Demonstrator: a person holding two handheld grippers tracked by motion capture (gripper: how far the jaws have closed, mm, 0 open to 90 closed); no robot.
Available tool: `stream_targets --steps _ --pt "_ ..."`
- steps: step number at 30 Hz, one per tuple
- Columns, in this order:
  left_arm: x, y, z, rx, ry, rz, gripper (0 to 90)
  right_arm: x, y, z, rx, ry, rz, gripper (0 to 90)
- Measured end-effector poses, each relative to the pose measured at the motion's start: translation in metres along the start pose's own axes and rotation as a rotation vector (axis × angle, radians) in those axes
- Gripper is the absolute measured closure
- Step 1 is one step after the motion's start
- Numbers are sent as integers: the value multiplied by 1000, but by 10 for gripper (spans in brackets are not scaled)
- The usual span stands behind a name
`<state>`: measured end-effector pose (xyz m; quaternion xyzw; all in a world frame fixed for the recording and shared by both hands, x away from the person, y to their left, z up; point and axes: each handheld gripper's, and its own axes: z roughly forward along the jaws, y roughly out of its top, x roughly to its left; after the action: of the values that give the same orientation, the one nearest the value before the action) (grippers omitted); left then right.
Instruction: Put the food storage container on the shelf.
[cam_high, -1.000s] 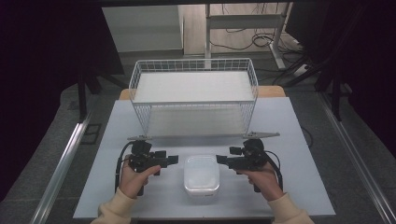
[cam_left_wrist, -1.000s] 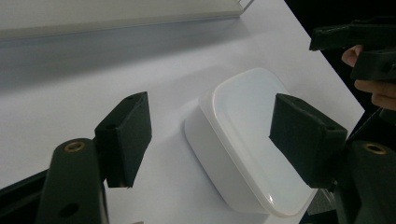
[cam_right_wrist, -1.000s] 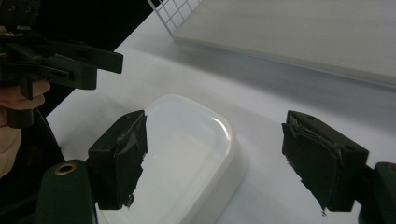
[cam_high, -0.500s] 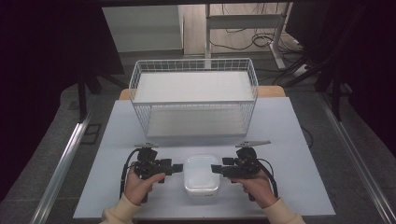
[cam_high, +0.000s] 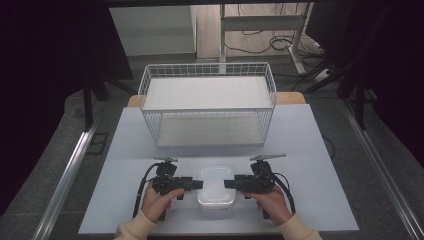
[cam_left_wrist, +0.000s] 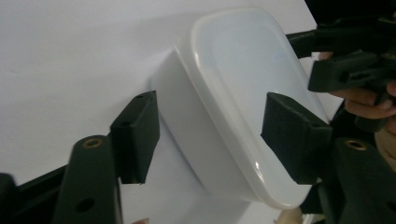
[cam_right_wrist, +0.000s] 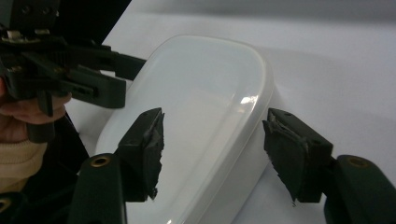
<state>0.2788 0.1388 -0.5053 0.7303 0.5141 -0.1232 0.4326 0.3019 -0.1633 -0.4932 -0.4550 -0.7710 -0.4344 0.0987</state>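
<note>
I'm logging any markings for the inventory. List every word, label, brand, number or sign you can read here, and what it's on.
None can be read. The white lidded container, wire basket, table, left gripper and right gripper show no legible text in any view.

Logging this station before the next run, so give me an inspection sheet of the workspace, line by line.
Surface: white table, bare around the items.
Job's things: white lidded container near the front edge; empty wire basket behind it.
Clutter: nothing seen.
Grippers: left gripper and right gripper open, one at each side of the container.
Cables: black cable trails from the left gripper; more on the floor behind.
Surroundings: dark floor, desk legs beyond.
</note>
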Motion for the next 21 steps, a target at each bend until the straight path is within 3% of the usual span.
stream_targets --steps 1,3,4,6,7,10,13,17,21 --pt "0 0 3 14 -31 -5 418 -1 0 0 5 4 9 419" --pt "0 -1 4 18 -54 -15 451 -2 -1 1 10 8 22 435" --pt "1 -2 5 16 -63 -37 471 -3 -2 1 12 -3 37 488" --pt "3 -4 5 2 -80 -65 478 -4 -3 0 8 1 53 513" --pt "4 -4 3 -7 -87 -79 519 -6 -3 -3 -9 8 84 608" --pt "3 -5 -1 -27 -79 -75 623 -9 -4 -7 -15 35 126 646" --pt "1 -7 -5 -43 -87 -74 662 -11 -6 -10 -21 58 150 678" --pt "-1 -8 -7 -48 -86 -67 687 -9 -8 -13 -34 60 147 693" --pt "-7 -8 -12 -63 -66 -35 714 -3 -12 -19 -67 73 140 734"
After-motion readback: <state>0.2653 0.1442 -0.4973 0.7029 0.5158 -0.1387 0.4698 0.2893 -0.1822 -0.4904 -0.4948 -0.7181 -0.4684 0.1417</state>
